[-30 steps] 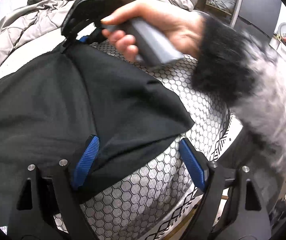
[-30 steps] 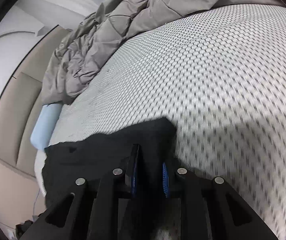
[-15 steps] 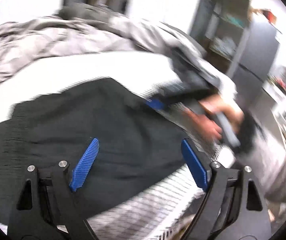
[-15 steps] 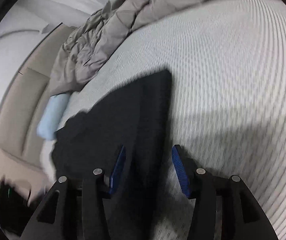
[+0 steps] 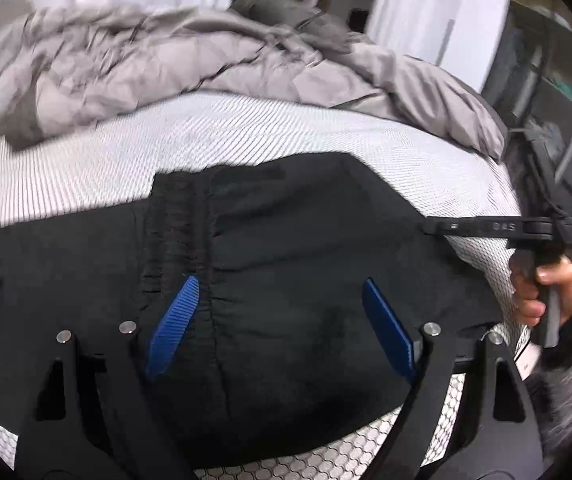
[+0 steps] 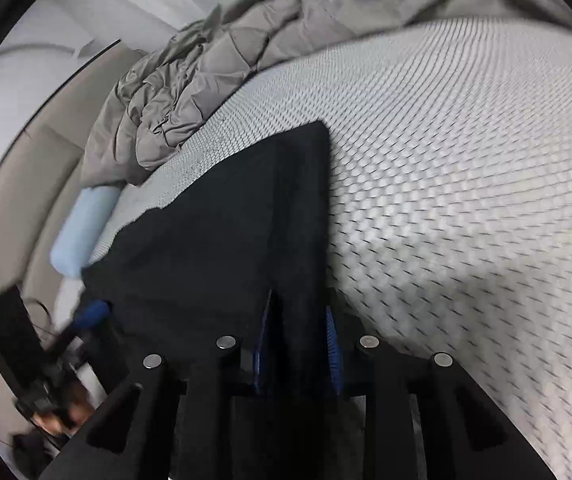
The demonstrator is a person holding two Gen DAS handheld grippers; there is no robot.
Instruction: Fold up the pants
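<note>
Black pants (image 5: pixel 286 264) lie folded on a white honeycomb-patterned mattress (image 5: pixel 246 132). My left gripper (image 5: pixel 282 320) is open above the pants, its blue pads (image 5: pixel 174 320) spread wide over the dark cloth near the gathered waistband. My right gripper (image 6: pixel 296 344) is shut on the pants (image 6: pixel 226 240): a strip of black cloth runs between its narrow blue pads (image 6: pixel 332 344). In the left wrist view the right gripper (image 5: pixel 438 227) reaches the pants' right edge, a hand on its handle.
A crumpled grey quilt (image 5: pixel 166 60) is heaped along the far side of the mattress (image 6: pixel 466 160). A light blue pillow (image 6: pixel 82 232) lies by the beige headboard (image 6: pixel 14 200). Shelves and dark furniture (image 5: pixel 546 100) stand beyond the right edge.
My right gripper opened half a second ago and has closed again on the pants' edge. My left gripper swung left over the pants and stays open.
</note>
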